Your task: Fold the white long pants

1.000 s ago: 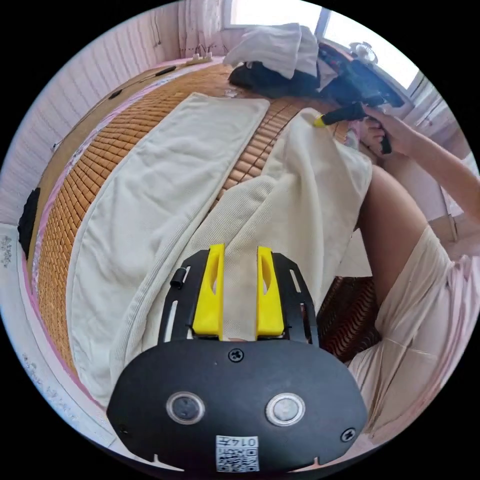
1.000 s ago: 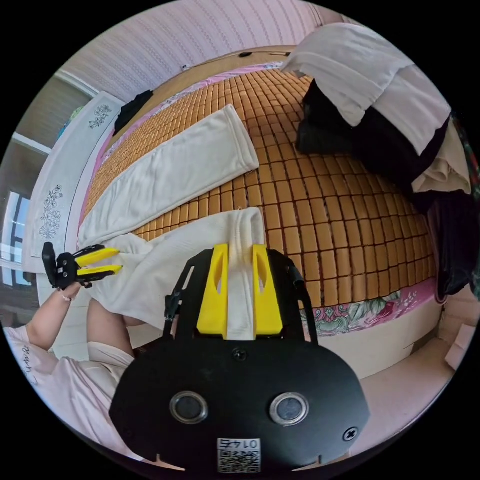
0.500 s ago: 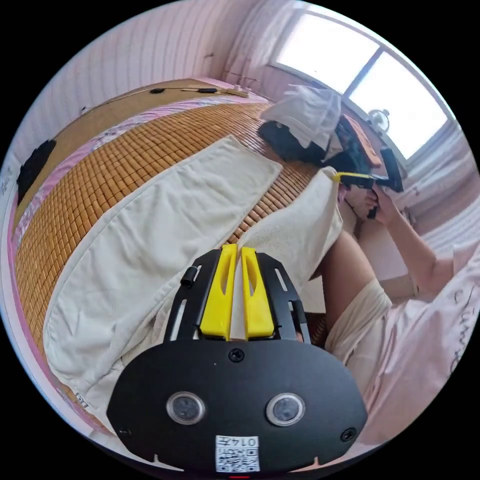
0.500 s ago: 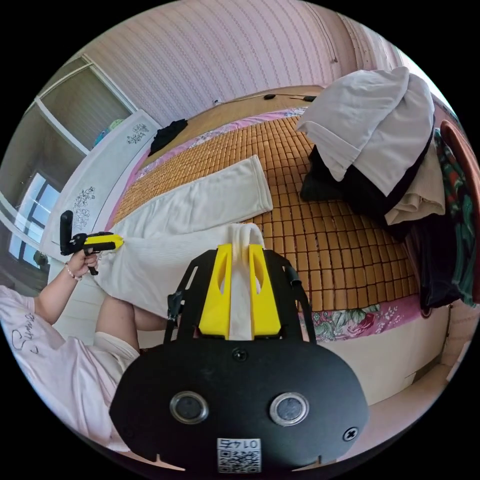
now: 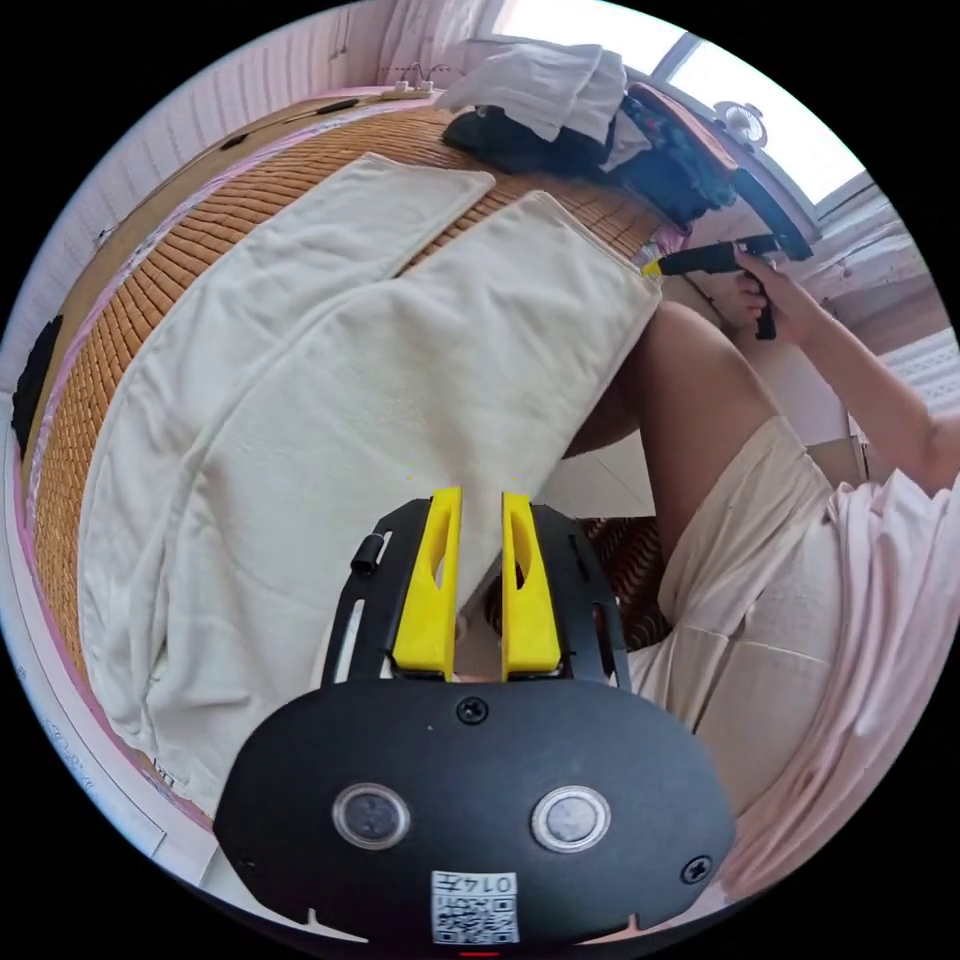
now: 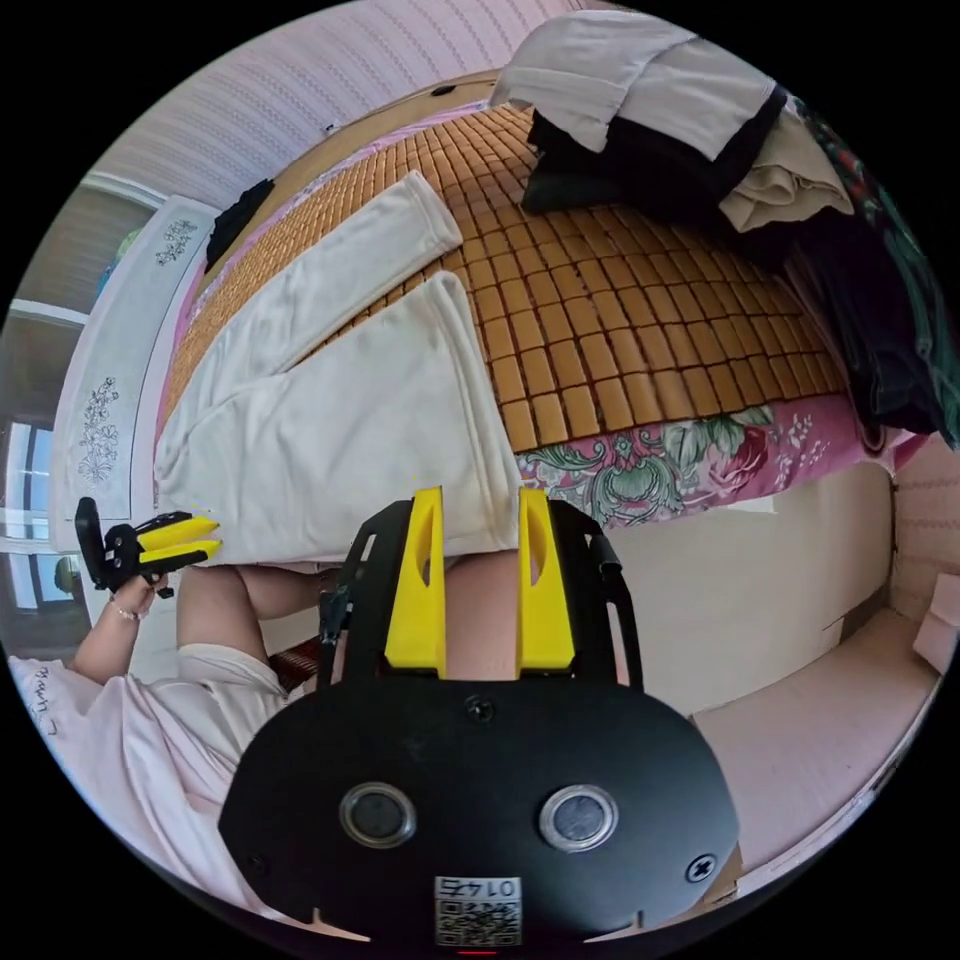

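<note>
The white long pants (image 5: 330, 400) lie flat on the bamboo mat (image 5: 170, 280), both legs stretched toward the far clothes pile. The near leg (image 6: 350, 440) overhangs the bed's edge above the person's knee. My left gripper (image 5: 480, 497) is open at the near leg's edge by the waist end, its jaws apart and pressing on nothing. My right gripper (image 6: 480, 492) is open just off the near leg's hem. The right gripper view shows the left gripper (image 6: 178, 536) at far left, and the left gripper view shows the right gripper (image 5: 690, 262) beside the hem corner.
A pile of white, black and beige clothes (image 6: 650, 100) fills the far end of the bed. A floral bed skirt (image 6: 680, 450) hangs over the side. The person's leg (image 5: 690, 400) stands against the bed. A white cabinet (image 6: 110, 400) lies beyond the bed.
Both grippers held the near leg raised, one at each end. Now both have opened and let it go, and it lies spread flat on the mat.
</note>
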